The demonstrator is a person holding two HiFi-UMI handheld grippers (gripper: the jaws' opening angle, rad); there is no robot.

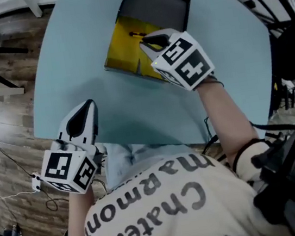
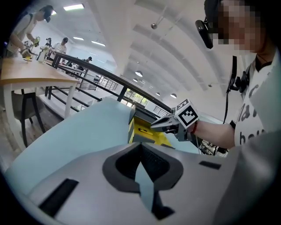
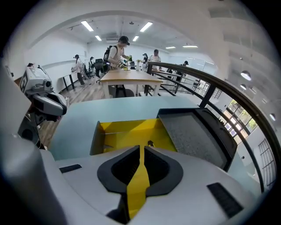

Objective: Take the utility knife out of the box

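1. Surface (image 1: 135,111): a pale blue top that fills the centre of the head view. Wooden floor (image 1: 7,135) shows to its left.

2. Box (image 1: 119,42): it lies open on the surface in the upper centre of the head view. Its interior is yellow. Its dark lid (image 1: 155,3), lined with grey foam, is folded back flat above the yellow part.

3. Right gripper (image 1: 150,42): I hold it over the yellow interior, right of centre in the head view, pointing steeply down into the box. Its marker cube (image 1: 186,62) faces the camera. In the right gripper view my jaws stand almost together, with only a thin slit between them. Only the yellow lining shows through the slit, and nothing is gripped.

4. Left gripper (image 1: 86,112): I hold it at the lower left of the head view, at the near edge of the surface and well apart from the box. My jaws are likewise drawn together to a thin slit. Only the blue surface shows through it, and nothing is held.

5. Utility knife: I cannot make it out clearly. A small dark item (image 3: 150,143) lies on the yellow lining inside the box, just beyond my right jaw tips, and it may be part of the knife.
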